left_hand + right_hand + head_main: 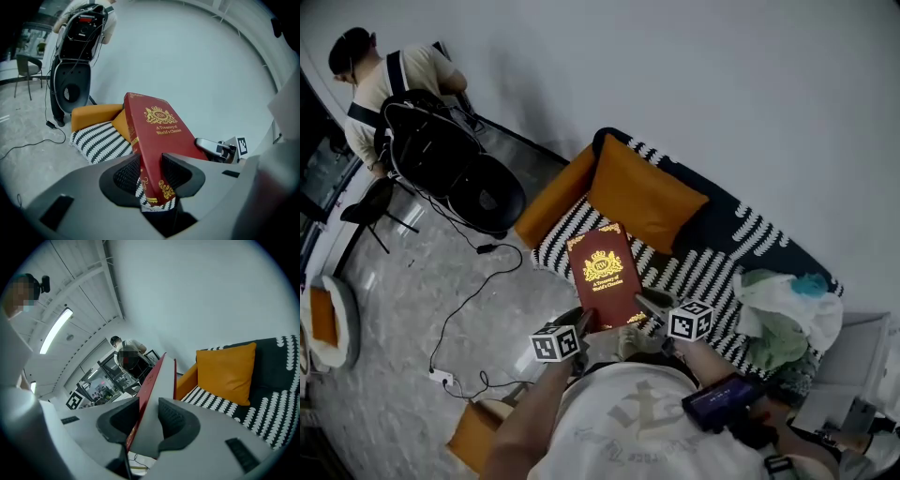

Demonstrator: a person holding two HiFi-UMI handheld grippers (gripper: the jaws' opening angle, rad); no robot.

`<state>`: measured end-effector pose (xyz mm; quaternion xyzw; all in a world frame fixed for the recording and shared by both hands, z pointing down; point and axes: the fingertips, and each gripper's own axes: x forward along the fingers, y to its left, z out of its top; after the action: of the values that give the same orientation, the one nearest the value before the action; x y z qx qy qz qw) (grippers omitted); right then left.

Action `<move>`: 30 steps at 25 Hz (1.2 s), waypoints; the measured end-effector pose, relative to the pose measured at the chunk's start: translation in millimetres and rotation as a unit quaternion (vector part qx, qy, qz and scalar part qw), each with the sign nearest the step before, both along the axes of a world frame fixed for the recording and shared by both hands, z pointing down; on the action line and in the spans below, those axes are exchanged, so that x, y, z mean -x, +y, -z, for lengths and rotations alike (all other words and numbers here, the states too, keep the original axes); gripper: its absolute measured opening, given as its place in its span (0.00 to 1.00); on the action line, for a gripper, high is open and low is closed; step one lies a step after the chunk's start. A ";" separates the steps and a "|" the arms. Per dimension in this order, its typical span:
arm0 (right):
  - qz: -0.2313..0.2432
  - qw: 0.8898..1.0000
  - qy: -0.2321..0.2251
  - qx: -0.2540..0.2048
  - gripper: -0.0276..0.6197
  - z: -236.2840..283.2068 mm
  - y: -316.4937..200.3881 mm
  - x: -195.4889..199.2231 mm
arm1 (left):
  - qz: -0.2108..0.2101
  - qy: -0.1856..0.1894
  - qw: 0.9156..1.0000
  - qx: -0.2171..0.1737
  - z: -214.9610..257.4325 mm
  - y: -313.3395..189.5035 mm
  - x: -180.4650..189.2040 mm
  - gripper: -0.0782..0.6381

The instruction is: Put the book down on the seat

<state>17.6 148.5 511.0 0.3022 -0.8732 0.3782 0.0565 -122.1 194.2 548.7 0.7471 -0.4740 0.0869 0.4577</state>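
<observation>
- Red book (602, 275): near edge clamped in left tool (152, 172) and right tool (142, 420).
- Striped seat (705, 274): bare stretch beside the book, orange cushion (643, 193) behind.

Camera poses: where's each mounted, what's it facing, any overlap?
Head view: on the head, steeply down at book over sofa seat; forearms, shirt show.
Left gripper view: rides left tool, along jaws clamping the book, sofa seat beyond.
Right gripper view: rides right tool, along jaws clamping the book, orange cushion beyond.
Shared: book and sofa seat in all.
</observation>
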 end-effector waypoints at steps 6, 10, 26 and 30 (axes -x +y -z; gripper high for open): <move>0.008 1.000 -0.005 0.014 0.25 -8.5 -20.2 -4.9 | 0.000 -0.005 1.000 0.010 -3.6 -21.3 -4.3 0.31; 0.011 1.000 -0.009 0.020 0.25 -13.3 -35.6 -7.5 | 0.000 -0.012 1.000 0.011 -2.7 -39.1 -4.7 0.31; 0.015 0.998 -0.048 0.048 0.25 -41.3 -103.1 -17.1 | 0.008 -0.047 0.999 0.014 -0.2 -113.3 -10.1 0.31; 0.023 0.997 -0.057 0.054 0.25 -45.8 -117.2 -16.6 | 0.016 -0.055 0.998 0.017 -0.6 -125.2 -9.5 0.31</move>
<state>34.2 31.3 556.9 0.2568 -0.8600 0.4399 0.0317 -112.6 69.0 549.3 0.7257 -0.5086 0.1285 0.4451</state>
